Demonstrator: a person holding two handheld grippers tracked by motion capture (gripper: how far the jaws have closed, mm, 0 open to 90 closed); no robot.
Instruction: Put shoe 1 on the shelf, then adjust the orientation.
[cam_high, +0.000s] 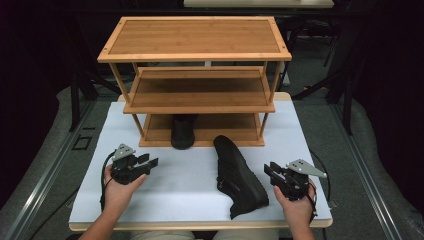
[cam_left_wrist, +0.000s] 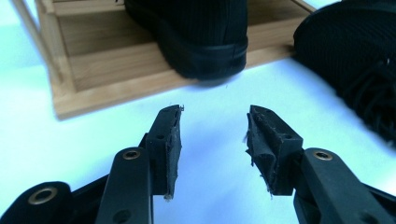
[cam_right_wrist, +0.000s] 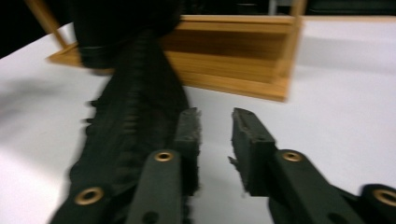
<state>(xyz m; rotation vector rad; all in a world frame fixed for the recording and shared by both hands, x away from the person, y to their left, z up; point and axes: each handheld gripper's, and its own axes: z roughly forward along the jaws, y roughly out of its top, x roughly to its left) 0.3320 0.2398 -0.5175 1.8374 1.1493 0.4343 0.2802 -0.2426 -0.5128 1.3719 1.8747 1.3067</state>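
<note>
Black lace-up shoe (cam_high: 239, 176) lying on white table (cam_high: 190, 185), its mate (cam_high: 182, 131) on bamboo rack's (cam_high: 200, 90) bottom shelf. Left gripper view: left gripper (cam_left_wrist: 215, 135) gaping, empty. Right gripper view: right gripper (cam_right_wrist: 215, 135) narrowly parted, empty, beside shoe; risk is pinching soft fabric and slipping.

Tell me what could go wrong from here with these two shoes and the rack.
1. The shoe on the table lies tilted, its sole toward the right tool; a grab at the sole edge might slip or flip it.
2. The shoe on the bottom shelf overhangs the front edge, so a nudge could tip it out.
3. The rack looks light; pushing a shoe in might shift it.
</note>
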